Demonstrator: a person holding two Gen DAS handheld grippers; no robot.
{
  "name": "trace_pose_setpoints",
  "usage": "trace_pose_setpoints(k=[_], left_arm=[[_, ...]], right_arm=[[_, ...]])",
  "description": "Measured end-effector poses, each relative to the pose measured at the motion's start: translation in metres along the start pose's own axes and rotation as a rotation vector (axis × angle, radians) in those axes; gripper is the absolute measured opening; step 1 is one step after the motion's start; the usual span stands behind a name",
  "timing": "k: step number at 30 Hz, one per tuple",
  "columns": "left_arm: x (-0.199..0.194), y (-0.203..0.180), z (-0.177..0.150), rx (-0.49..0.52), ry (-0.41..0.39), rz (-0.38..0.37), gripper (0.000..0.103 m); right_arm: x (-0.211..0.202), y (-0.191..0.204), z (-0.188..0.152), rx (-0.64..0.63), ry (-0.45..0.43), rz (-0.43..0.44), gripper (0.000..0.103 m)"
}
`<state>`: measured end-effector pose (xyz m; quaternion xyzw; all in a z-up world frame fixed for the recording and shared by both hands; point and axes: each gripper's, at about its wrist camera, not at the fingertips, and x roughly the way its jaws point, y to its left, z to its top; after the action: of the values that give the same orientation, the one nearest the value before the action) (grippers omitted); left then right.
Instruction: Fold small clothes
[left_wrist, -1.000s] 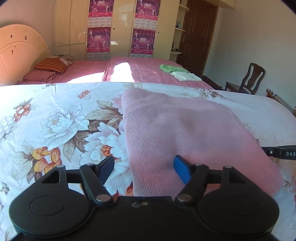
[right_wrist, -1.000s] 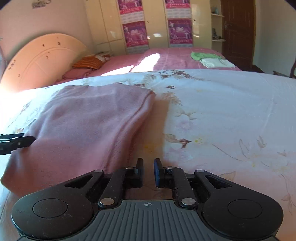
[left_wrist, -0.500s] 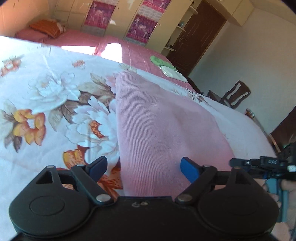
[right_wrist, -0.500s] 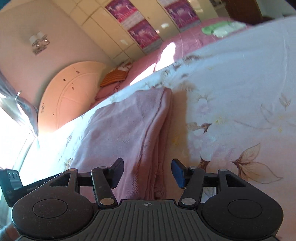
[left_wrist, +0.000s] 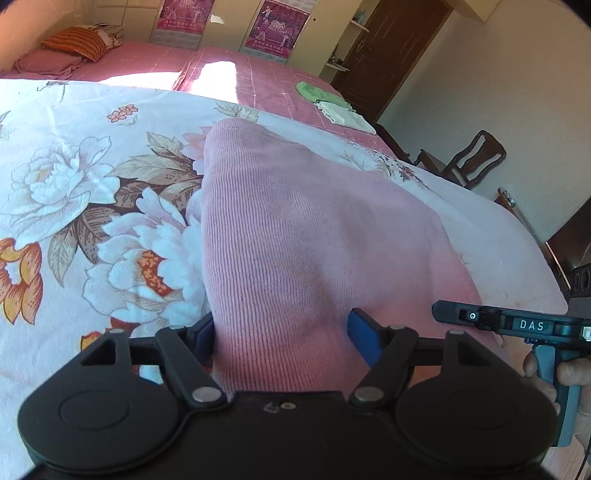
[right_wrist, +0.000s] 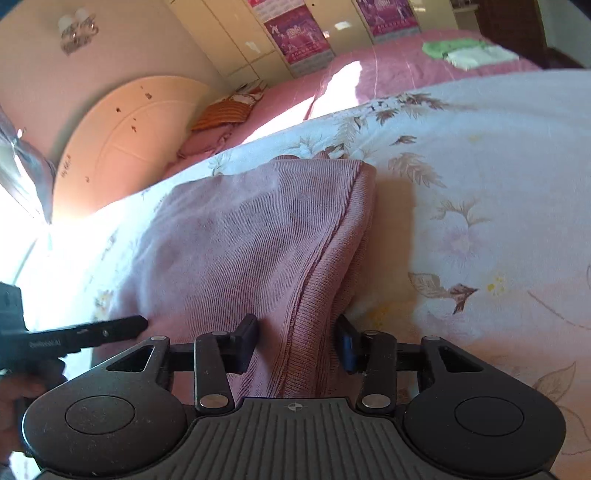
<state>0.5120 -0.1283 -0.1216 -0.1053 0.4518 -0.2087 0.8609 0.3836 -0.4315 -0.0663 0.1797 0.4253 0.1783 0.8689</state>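
Pink knit garment (left_wrist: 314, 236), long axis running up-frame from both tools: left tool (left_wrist: 286, 338) and right tool (right_wrist: 297, 341) each straddled a near-edge corner, jaws lately narrowing, grip unconfirmed.

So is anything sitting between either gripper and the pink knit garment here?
Nothing visible. The left gripper straddles the near left edge of the pink knit garment, and the right gripper straddles its near right edge. Both have just been closing, with the fabric already between the fingers.
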Motion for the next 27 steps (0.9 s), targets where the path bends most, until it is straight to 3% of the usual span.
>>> trace_pose_setpoints(k=[4,7,13,18,27], left_arm=[[-0.007,-0.006,0.005,0.061,-0.021,-0.008,0.041],[-0.019,-0.004,0.006,0.073,-0.048,-0.038,0.032],[-0.051,-0.007,0.008,0.132,-0.101,-0.084,0.031],[-0.095,0.011,0.014,0.160,-0.132,-0.106,0.031],[-0.176,0.107,0.009,0.147,-0.174,-0.021,0.031]], right_arm=[[-0.005,0.017,-0.006,-0.045,-0.035,-0.041,0.023],[-0.004,0.033,-0.007,-0.088,-0.062,-0.090,0.022],[-0.020,0.087,0.005,-0.188,-0.129,-0.138,0.021],[-0.023,0.151,0.006,-0.265,-0.143,-0.147,0.021],[0.026,0.266,-0.009,-0.303,-0.159,-0.056,0.021]])
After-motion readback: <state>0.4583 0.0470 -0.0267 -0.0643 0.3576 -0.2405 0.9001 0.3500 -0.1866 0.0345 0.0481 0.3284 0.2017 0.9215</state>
